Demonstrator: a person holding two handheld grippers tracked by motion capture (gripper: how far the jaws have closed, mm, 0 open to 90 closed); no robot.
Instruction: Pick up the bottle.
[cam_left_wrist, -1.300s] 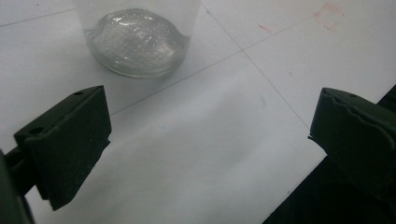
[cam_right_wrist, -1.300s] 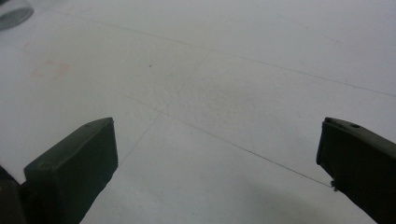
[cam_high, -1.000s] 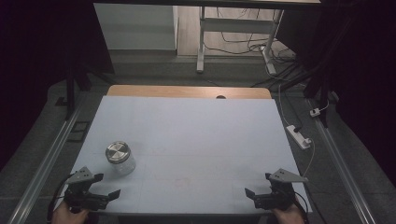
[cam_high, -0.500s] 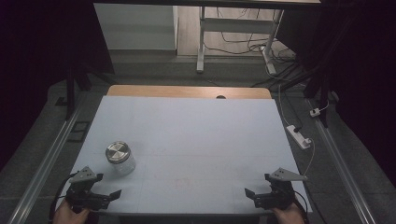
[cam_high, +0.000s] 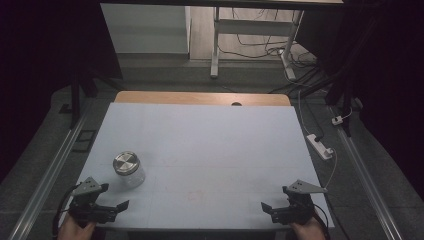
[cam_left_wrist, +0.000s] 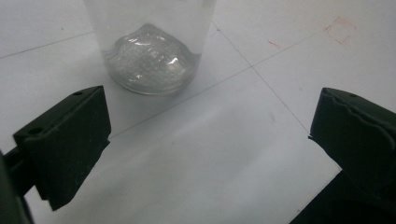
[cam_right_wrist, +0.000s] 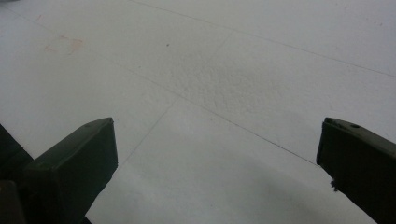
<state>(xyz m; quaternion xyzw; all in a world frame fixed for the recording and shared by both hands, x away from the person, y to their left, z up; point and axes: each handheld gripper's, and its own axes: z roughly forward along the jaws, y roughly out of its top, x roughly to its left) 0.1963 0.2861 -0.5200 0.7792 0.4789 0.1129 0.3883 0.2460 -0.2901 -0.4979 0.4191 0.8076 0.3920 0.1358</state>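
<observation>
In the high view the left gripper sits at about 7 o'clock on the white table top, near its front edge, held by a hand that the bottom of the frame cuts off. Its jaws stand wide apart with nothing between them. Just beyond it, toward 12 o'clock from the jaws, stands the glass jar, upright, with a round metal lid on top; jar and gripper are near each other but apart. The clear wall blends into the pale surface, so the jar's outline is hard to trace from above.

In the left gripper view the jar stands at 11 o'clock ahead of the jaws, its upper part cut off by the top edge. Something pale and crinkled shows at the bottom of the jar; whether it is contents or only the moulded glass base cannot be told. Faint red marks lie on the table at 1 o'clock.

At about 5 o'clock in the high view the right gripper rests near the front edge, well apart from the jar, its hand also cut by the frame. Its jaws are spread and empty; the right gripper view looks between them onto bare table crossed by thin lines, with a blurred reddish smudge at 10 o'clock.
</observation>
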